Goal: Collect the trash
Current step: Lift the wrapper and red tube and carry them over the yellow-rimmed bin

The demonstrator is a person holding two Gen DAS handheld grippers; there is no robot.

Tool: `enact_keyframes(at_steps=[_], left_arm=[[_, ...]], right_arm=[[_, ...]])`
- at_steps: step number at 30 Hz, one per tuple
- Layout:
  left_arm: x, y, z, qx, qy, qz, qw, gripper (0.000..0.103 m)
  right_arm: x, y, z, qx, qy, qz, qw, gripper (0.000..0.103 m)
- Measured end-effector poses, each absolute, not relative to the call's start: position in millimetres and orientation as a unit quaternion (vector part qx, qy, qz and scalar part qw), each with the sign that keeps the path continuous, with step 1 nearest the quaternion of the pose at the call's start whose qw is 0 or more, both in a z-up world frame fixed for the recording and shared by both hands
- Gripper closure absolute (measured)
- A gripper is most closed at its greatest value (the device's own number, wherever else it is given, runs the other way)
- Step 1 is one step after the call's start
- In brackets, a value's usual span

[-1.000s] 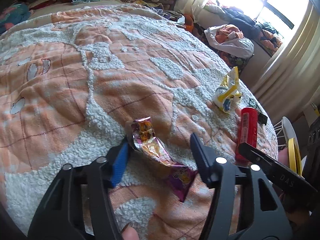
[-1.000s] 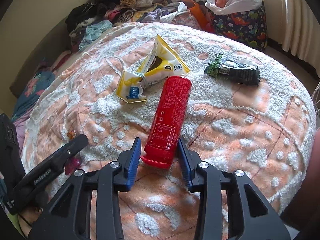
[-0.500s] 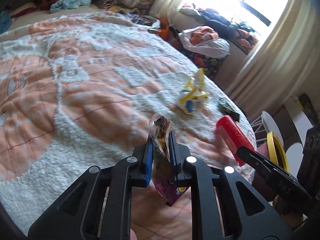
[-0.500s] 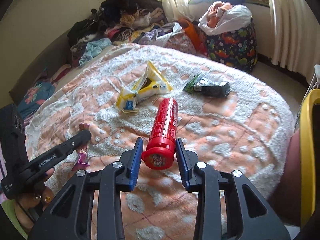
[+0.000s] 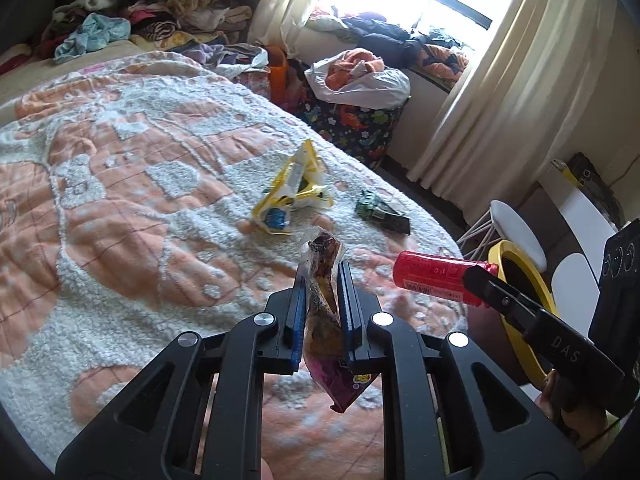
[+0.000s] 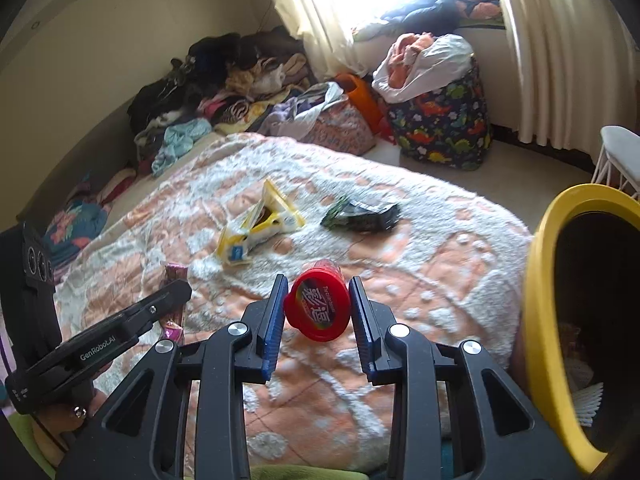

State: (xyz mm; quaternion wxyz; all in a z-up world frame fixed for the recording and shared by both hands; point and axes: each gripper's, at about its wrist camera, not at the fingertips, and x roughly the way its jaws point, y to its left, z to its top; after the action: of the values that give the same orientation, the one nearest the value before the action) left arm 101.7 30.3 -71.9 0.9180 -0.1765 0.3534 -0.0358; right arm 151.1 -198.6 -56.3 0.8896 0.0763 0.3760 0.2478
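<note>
So two bits of trash are held up off the bed at once. A crumpled purple snack wrapper (image 5: pixel 322 320) is pinched flat between the blue pads of the left gripper (image 5: pixel 323 276), its torn top poking up past the fingertips and its bottom corner dangling below. The jaws are squeezed nearly together on it, having just been closing down onto it.

A red can (image 6: pixel 318 306) is clamped by the right gripper (image 6: pixel 319 286), lid end turned toward the camera, and the jaws have been tightening a little on it. In the left wrist view the can (image 5: pixel 436 282) is seen lying roughly level in the air, just beside a bin with a yellow rim (image 6: pixel 538 320) at the edge of the bed.

Two more pieces are left on the orange and white blanket (image 5: pixel 120 208): a yellow wrapper (image 5: pixel 294 194) propped up like a tent, and a dark green packet (image 5: pixel 382 216) lying flat near it, the two apart from each other.
</note>
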Motion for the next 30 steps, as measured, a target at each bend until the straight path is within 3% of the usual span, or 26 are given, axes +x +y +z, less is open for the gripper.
enact_keyframes(at_steps=[30], left_arm=[[112, -71, -44, -0.111, 0.344, -0.133, 0.923, 0.093]], right_arm=[[152, -327, -16, 0.173, 0.322, 0.157, 0.918, 0.074]])
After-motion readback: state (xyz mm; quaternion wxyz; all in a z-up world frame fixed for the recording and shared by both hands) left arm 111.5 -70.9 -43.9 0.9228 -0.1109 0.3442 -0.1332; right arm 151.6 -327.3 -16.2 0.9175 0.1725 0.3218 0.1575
